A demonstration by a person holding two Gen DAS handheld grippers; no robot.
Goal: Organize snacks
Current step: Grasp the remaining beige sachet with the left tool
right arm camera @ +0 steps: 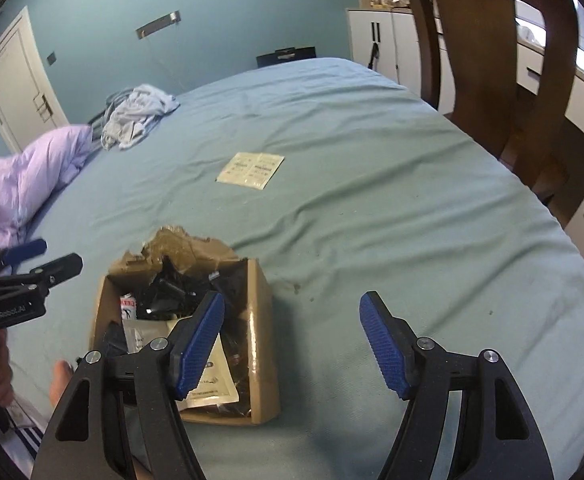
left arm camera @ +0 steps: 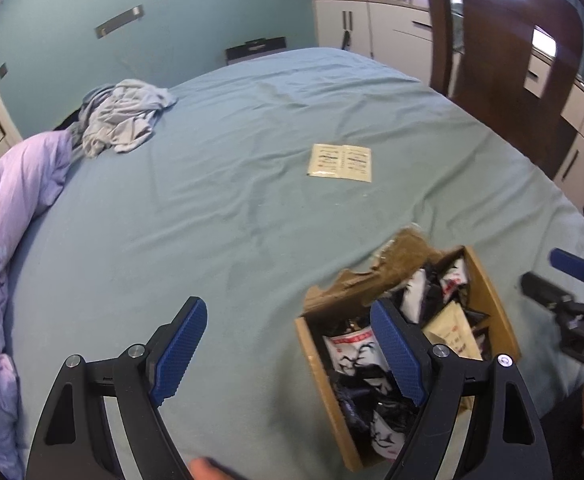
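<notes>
We're over the bed (right arm camera: pixel 372 200) now, our right gripper (right arm camera: pixel 292 344) spread wide with nothing between its blue pads (right arm camera: pixel 200 344). Just left of it sits the cardboard box (right arm camera: pixel 262 344), flap torn, stuffed with black and white snack packets (right arm camera: pixel 180 292). Beyond the box, a cream packet (right arm camera: pixel 251 170) lies flat on the sheet. Left of the box, the left gripper (right arm camera: pixel 52 258) hovers, parted, empty. Far beyond the box: a lilac duvet (right arm camera: pixel 24 192) and crumpled clothes (right arm camera: pixel 136 120).
</notes>
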